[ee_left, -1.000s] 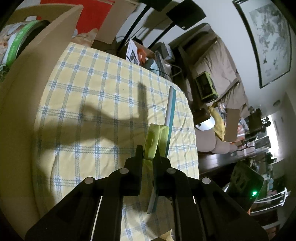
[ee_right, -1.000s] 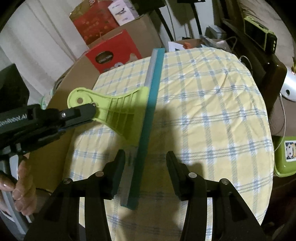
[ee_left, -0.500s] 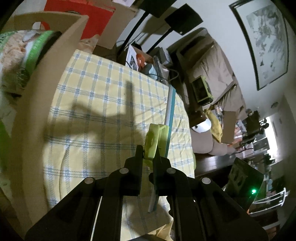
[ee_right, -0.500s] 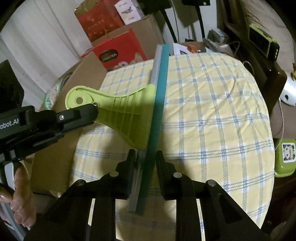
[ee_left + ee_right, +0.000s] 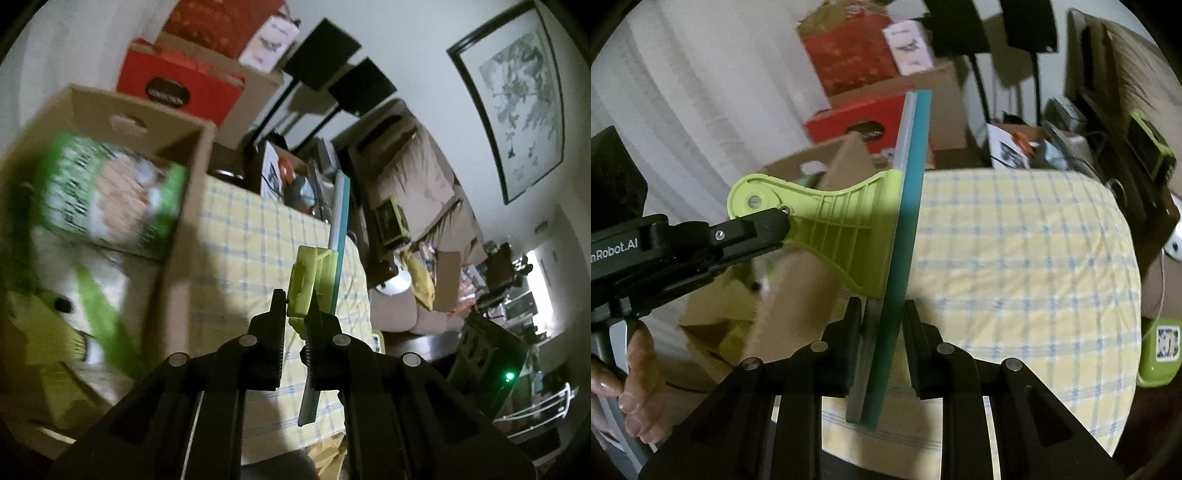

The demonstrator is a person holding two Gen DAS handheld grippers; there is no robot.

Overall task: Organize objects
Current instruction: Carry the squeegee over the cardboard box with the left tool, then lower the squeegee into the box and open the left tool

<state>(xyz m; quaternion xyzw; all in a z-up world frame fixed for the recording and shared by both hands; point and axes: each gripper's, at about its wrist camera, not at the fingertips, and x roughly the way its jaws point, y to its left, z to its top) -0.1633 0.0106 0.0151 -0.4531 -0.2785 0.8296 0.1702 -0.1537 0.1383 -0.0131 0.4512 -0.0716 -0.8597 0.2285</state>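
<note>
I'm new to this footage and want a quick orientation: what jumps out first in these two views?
A lime-green squeegee with a long teal blade hangs above the yellow checked tablecloth, gripped at both ends: the left gripper pinches its handle and the right gripper clamps the blade. To the left stands an open cardboard box holding green packaging.

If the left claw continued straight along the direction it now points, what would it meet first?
Probably the yellow checked tablecloth, beyond the green plastic squeegee that the left claw grips; depth is unclear.
</note>
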